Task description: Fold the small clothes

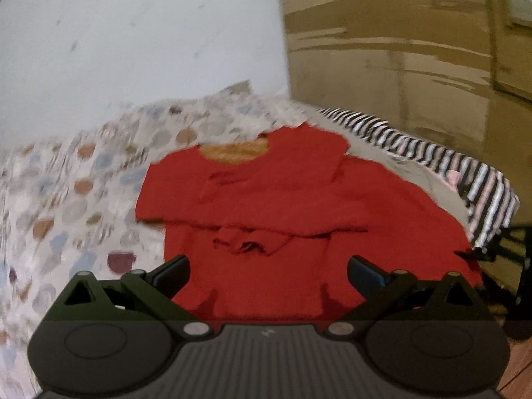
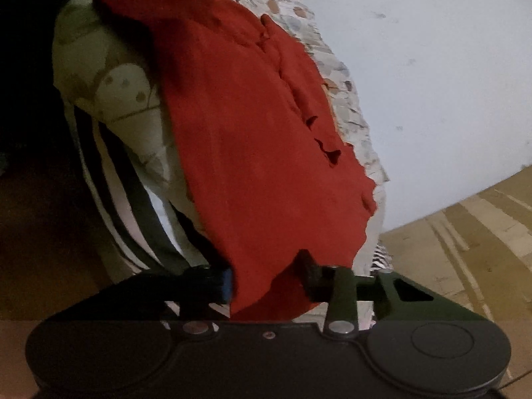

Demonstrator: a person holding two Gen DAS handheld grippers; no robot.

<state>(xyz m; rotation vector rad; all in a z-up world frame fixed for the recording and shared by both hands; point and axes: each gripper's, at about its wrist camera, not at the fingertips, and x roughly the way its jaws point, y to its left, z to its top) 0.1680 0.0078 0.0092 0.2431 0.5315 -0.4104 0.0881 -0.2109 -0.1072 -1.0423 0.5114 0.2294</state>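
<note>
A small red shirt (image 1: 266, 196) lies on a patterned sheet (image 1: 66, 199), neck opening at the far side, both sleeves folded in over the chest. My left gripper (image 1: 267, 269) is open and empty just above the shirt's lower hem. In the right wrist view the same red shirt (image 2: 252, 139) runs away from the camera. My right gripper (image 2: 266, 276) has its jaws partly closed with the shirt's lower hem between them; how firmly it grips is unclear.
A black-and-white striped cloth (image 1: 465, 173) lies along the bed's right edge and shows under the sheet (image 2: 133, 219). A pale wall (image 1: 133, 33) stands behind. A wooden cabinet (image 1: 415, 50) is at the right.
</note>
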